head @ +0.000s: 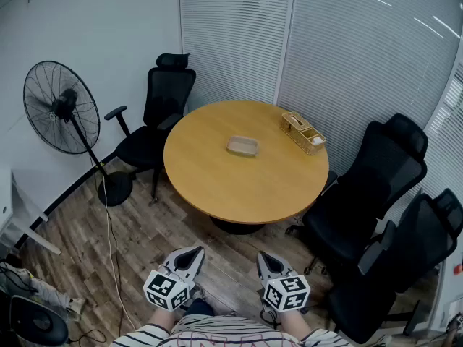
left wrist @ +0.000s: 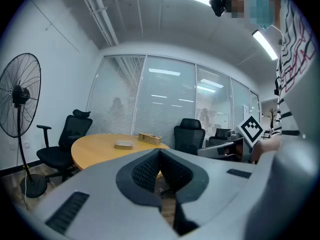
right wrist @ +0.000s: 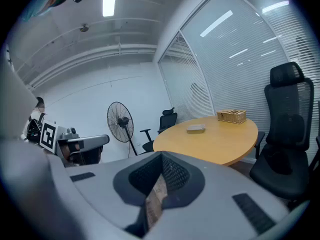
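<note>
Both grippers are held low, close to the person's striped shirt, over the wood floor and short of a round wooden table (head: 217,183). My left gripper (head: 191,254) has its jaws closed tip to tip with nothing between them, as the left gripper view (left wrist: 160,154) also shows. My right gripper (head: 268,258) is likewise shut and empty (right wrist: 162,156). On the table lie a small shallow tan tray (head: 242,146) near the middle and a wicker basket (head: 303,131) at the far right rim. The two grippers point toward the table from about a step away.
A black office chair (head: 158,114) stands at the table's far left. Two more black chairs (head: 376,186) crowd the right side. A standing fan (head: 61,107) with a floor cable is at the left. Blinds cover the glass walls behind.
</note>
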A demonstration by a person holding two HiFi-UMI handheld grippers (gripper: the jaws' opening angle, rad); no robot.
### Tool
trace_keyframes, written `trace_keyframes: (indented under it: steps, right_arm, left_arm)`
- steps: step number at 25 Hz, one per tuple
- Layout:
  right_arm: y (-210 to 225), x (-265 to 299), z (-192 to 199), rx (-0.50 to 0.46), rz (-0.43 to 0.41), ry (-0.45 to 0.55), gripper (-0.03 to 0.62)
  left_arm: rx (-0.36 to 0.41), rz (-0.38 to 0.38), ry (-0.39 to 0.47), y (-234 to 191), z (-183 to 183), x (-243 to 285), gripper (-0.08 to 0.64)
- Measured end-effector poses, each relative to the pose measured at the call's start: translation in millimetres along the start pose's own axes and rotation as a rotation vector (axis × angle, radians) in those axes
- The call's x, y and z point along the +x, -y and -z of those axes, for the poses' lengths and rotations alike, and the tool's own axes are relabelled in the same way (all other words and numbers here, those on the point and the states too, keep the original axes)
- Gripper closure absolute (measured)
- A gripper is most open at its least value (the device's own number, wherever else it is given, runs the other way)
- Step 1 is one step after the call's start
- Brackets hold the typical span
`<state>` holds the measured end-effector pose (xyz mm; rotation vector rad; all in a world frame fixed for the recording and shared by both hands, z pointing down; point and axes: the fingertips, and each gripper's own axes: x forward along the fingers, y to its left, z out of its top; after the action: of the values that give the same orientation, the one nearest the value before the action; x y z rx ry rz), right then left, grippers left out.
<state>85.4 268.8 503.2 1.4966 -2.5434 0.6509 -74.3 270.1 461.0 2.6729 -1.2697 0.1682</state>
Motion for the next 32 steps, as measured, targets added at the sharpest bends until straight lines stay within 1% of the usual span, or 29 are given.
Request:
trace_keyframes:
  steps: [9, 11, 13, 16, 17, 18, 19, 23, 27, 32]
  right_arm:
    - [0.6, 8.6, -7.1, -0.008, -0.015, 0.009, 0.565]
    - [-0.2, 10.8, -10.5, 0.02, -0.04, 0.027, 0.565]
    - [-0.8, 16.5, -15.1, 0.065, -0.071, 0.056, 0.563]
    - [-0.4, 30.6, -19.3, 0.078, -0.072, 0.071, 0.555]
    - [0.4, 36.9, -20.5, 0.077, -0.065, 0.068, 0.535]
    - [1.5, 44.1, -22.4, 0.079, -0.059, 0.062, 0.432]
    - [2.7, 51.9, -25.2, 0.083, -0.053, 0.057, 0.368]
    - [2.2, 85.1, -41.2, 0.088, -0.033, 0.054, 0.368]
    - [0.0, 122.3, -60.7, 0.105, -0.01, 0.077, 0.368]
    - [-4.4, 164.0, -75.9, 0.121, 0.032, 0.09, 0.368]
  left_arm:
    - [-0.009, -0.011, 0.012, -7.4, 0.4, 4.6, 0.535]
    - [-0.021, -0.016, 0.025, -10.2, -0.1, 5.2, 0.534]
    - [-0.035, -0.027, 0.021, -17.5, 2.0, 6.9, 0.531]
    - [-0.057, -0.033, -0.008, -34.4, 10.2, 11.1, 0.519]
    - [-0.07, -0.03, -0.016, -40.8, 12.8, 13.4, 0.464]
    - [-0.082, -0.027, -0.024, -47.4, 14.4, 16.7, 0.377]
    - [-0.089, -0.021, -0.03, -54.2, 14.3, 20.5, 0.353]
    - [-0.089, 0.002, -0.034, -86.6, 5.2, 33.8, 0.353]
    - [-0.094, 0.01, -0.025, -129.0, -5.3, 43.6, 0.353]
    - [-0.093, 0.028, -0.015, -180.9, -18.8, 56.5, 0.353]
